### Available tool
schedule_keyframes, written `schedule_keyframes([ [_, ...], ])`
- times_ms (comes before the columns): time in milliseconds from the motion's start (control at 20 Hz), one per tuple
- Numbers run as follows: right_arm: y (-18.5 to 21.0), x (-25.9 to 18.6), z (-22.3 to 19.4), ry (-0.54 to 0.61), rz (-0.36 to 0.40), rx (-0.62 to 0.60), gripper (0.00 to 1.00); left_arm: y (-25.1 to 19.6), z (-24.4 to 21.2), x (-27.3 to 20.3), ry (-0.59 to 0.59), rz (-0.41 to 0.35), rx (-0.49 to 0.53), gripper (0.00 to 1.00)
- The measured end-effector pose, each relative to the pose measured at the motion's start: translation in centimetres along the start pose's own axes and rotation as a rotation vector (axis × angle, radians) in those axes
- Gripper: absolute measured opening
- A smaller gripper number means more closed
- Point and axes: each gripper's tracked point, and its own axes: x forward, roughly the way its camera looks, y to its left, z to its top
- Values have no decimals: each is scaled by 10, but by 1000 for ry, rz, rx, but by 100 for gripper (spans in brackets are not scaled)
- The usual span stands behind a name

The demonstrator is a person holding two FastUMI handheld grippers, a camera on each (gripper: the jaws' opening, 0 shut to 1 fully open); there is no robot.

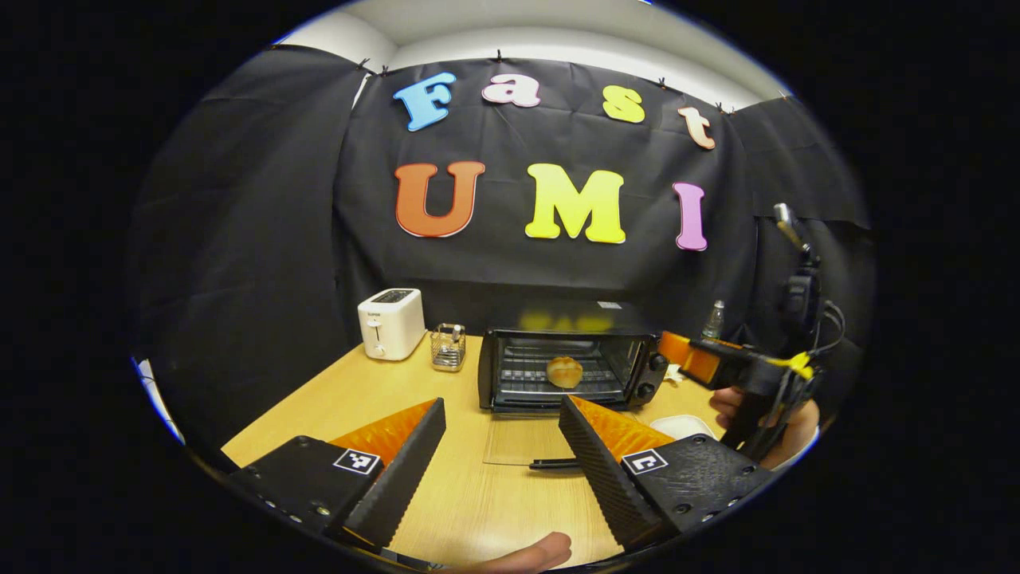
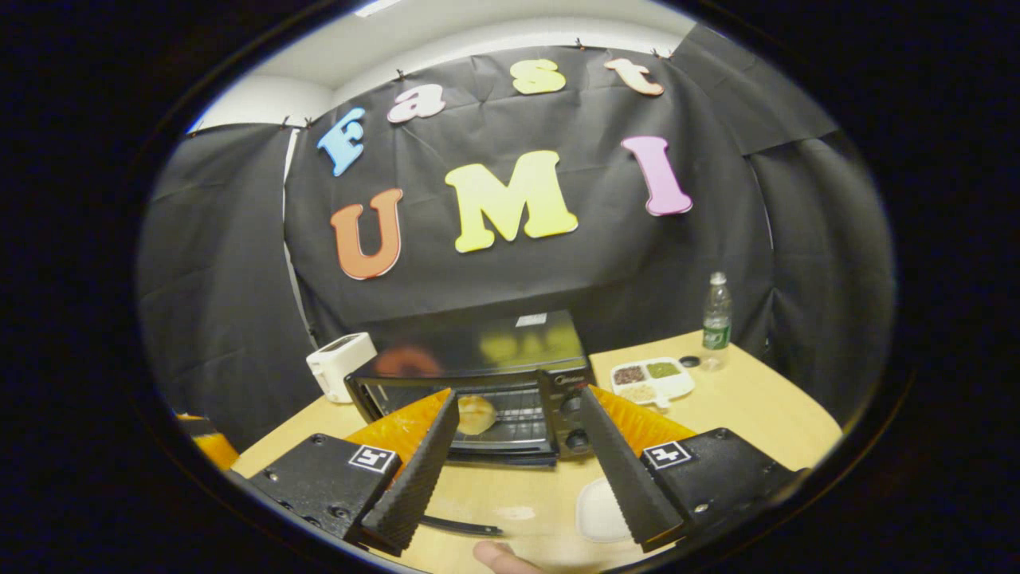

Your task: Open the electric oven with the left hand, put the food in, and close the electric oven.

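Already the bun (image 1: 564,371) sits inside the open electric oven (image 1: 570,367) at frame centre. Your left gripper (image 1: 500,446) and right gripper (image 2: 518,462) gape wide, holding nothing; only closing the door (image 1: 522,438) remains.

A: What stands at the centre of the left gripper view?
B: A black electric oven (image 1: 570,369), door (image 1: 522,440) folded down flat onto the wooden table.
A: And the food?
B: A round bread roll (image 1: 564,371) on the oven's wire rack.
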Motion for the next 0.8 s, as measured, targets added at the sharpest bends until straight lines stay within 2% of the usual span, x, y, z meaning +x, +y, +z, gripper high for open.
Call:
schedule_keyframes([
  [100, -17, -19, 24, -30, -27, -35, 97, -11, -12, 13, 15, -8, 30, 94],
  [150, -23, -29, 34, -42, -37, -55, 89, -18, -22, 20, 34, -19, 49, 94],
  [200, -30, -37, 45, -52, -48, -75, 97, -27, -31, 27, 53, -37, 64, 94],
  [350, -47, -64, 76, -83, -82, -108, 97, -51, -65, 46, 131, -79, 82, 94],
  [400, -52, -74, 84, -91, -90, -108, 90, -59, -75, 52, 150, -90, 87, 94],
  [450, -56, -83, 92, -99, -92, -104, 98, -64, -86, 57, 176, -104, 92, 94],
  [650, -80, -123, 127, -160, -118, -135, 98, -91, -128, 73, 289, -151, 82, 95],
  [800, -97, -149, 135, -193, -147, -179, 99, -102, -153, 77, 361, -159, 82, 95],
])
